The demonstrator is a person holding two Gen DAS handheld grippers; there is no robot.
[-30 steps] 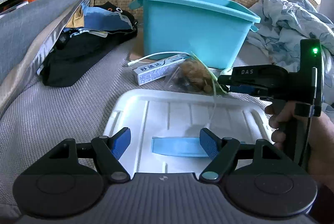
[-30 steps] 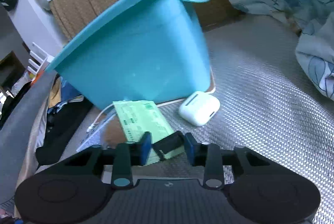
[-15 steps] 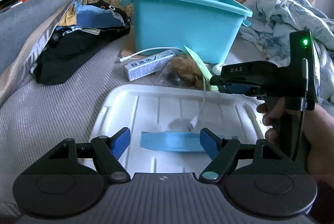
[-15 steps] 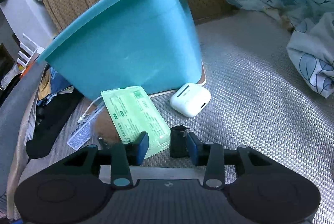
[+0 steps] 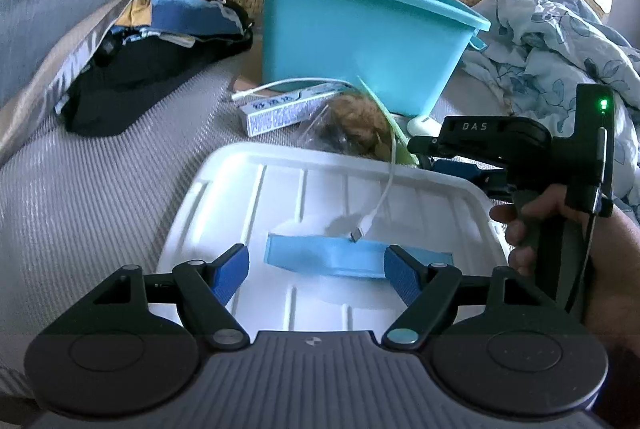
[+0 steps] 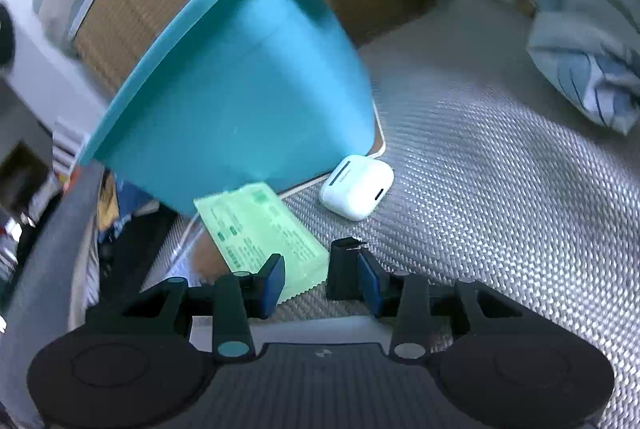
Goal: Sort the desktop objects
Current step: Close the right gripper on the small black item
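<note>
My left gripper (image 5: 316, 261) hangs open over a white box lid (image 5: 300, 189), its fingers either side of the lid's blue handle (image 5: 320, 255) without touching it. A white cable (image 5: 380, 197) runs down from near my right gripper's tip (image 5: 424, 149), and its plug rests on the lid. In the right wrist view my right gripper (image 6: 320, 265) is open. A small black piece (image 6: 342, 269) stands against its right finger only. Beyond lie a green packet (image 6: 260, 229) and a white earbud case (image 6: 356, 187), in front of the teal bin (image 6: 240, 109).
The teal bin (image 5: 360, 41) stands at the back against a woven headboard. A toothpaste box (image 5: 280, 111) and a clear bag of brown stuff (image 5: 352, 125) lie before it. Dark clothes (image 5: 140, 77) are piled left, a flowered blanket (image 5: 560, 41) right. A hand (image 5: 532, 225) holds the right gripper.
The black piece spanned the right gripper's fingers a second ago and now stands against the right finger alone. The cable's plug has dropped onto the lid. The left gripper stayed open.
</note>
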